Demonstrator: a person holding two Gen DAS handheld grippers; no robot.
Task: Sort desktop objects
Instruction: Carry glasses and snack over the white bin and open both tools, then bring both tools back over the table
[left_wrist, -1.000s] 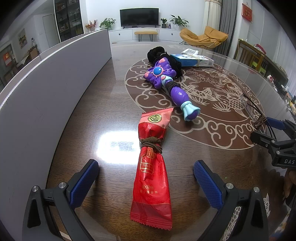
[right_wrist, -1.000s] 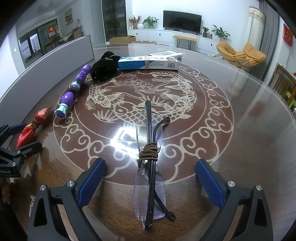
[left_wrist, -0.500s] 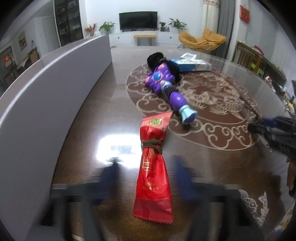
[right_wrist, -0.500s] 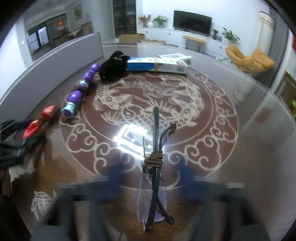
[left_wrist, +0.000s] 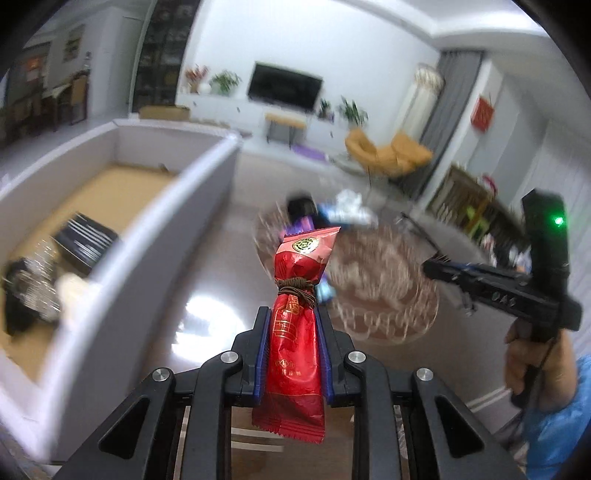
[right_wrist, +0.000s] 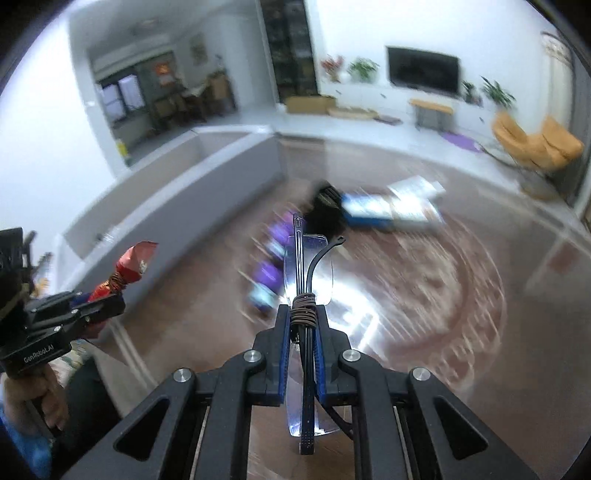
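The left gripper (left_wrist: 293, 354) is clamped on a red packet (left_wrist: 295, 332), which is held between the blue pads (left_wrist: 261, 354) and raised above the table (left_wrist: 207, 295). A brown band (left_wrist: 297, 290) is wound around the packet's waist, just beyond the fingertips, and the packet's far end points away from the camera. The jaws have just been closing, with the packet between them.

The right gripper (right_wrist: 301, 347) is clamped on folded glasses (right_wrist: 306, 280), whose black temples run between the pads; a brown band (right_wrist: 303, 310) is wrapped around them at the fingertips. The clear lenses stick out past the jaws, and the glasses are lifted clear of the table. These jaws too have just been closing, with the glasses between them.

To the left, a grey-walled box (left_wrist: 177, 206) is seen standing on the table; several items lie on its tan floor, among them a dark flat case (left_wrist: 86, 242), but they are too blurred to be named. On the table beyond the grippers, a purple toy (right_wrist: 267, 277), a black bundle (right_wrist: 327, 214) and a blue carton (right_wrist: 373, 214) are seen, all smeared by motion blur. The toy lies nearest, with the bundle and carton behind it, close together.

In the left view the right gripper is seen at the right edge, gripped by a hand (left_wrist: 532, 365) with a blue sleeve.
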